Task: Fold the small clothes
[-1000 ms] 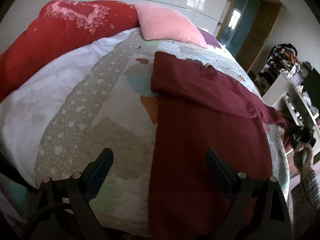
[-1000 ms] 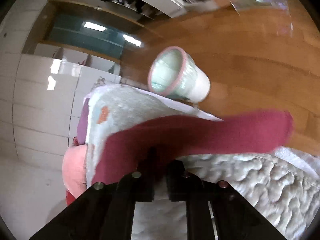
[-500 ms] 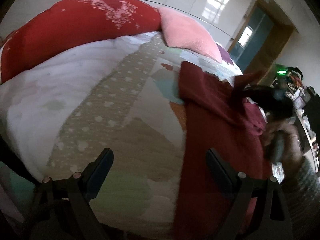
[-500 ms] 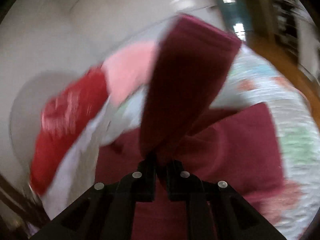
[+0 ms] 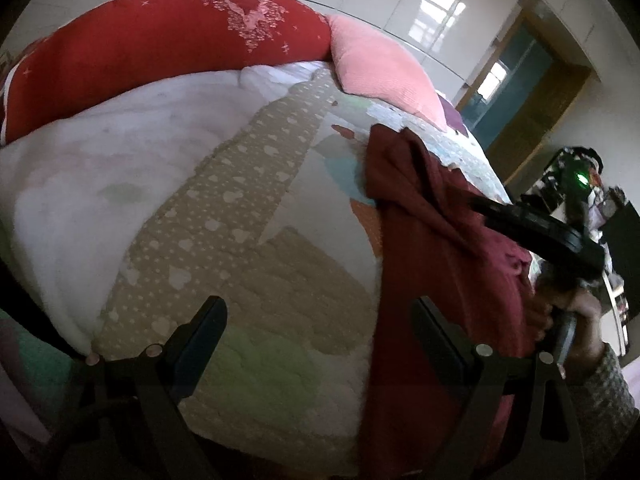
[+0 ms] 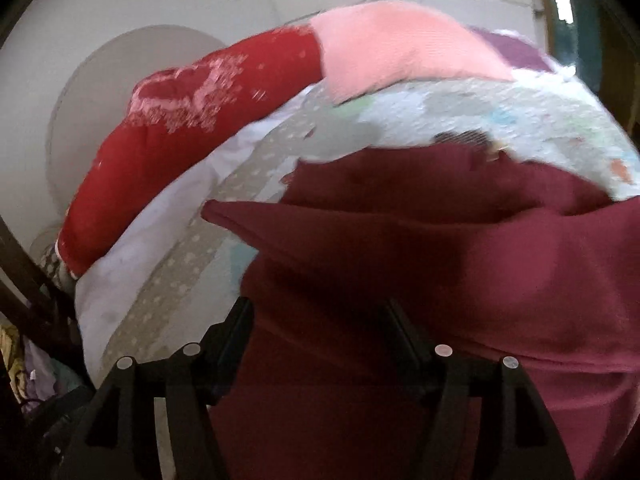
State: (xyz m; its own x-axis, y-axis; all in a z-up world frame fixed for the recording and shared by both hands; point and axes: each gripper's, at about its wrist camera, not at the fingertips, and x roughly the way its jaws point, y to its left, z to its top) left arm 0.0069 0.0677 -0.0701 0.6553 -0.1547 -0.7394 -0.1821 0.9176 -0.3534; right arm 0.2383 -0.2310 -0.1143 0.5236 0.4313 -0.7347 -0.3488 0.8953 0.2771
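A dark red long-sleeved top (image 5: 436, 276) lies on the patchwork quilt (image 5: 224, 216) of a bed. In the right wrist view its sleeve (image 6: 360, 236) lies folded across the body of the top (image 6: 520, 288). My left gripper (image 5: 320, 320) is open and empty, low over the quilt at the top's left edge. My right gripper (image 6: 320, 320) is open and empty just above the top; in the left wrist view it (image 5: 536, 232) reaches in from the right, held by a hand.
A red patterned pillow (image 5: 160, 36) and a pink pillow (image 5: 380, 68) lie at the head of the bed. White wardrobe doors and a doorway (image 5: 516, 80) stand behind. Cluttered shelves (image 5: 592, 200) are at the right.
My right gripper carried the sleeve from the bed's side up over the top, laid it across the body and opened. The left gripper shifted left and stayed open.
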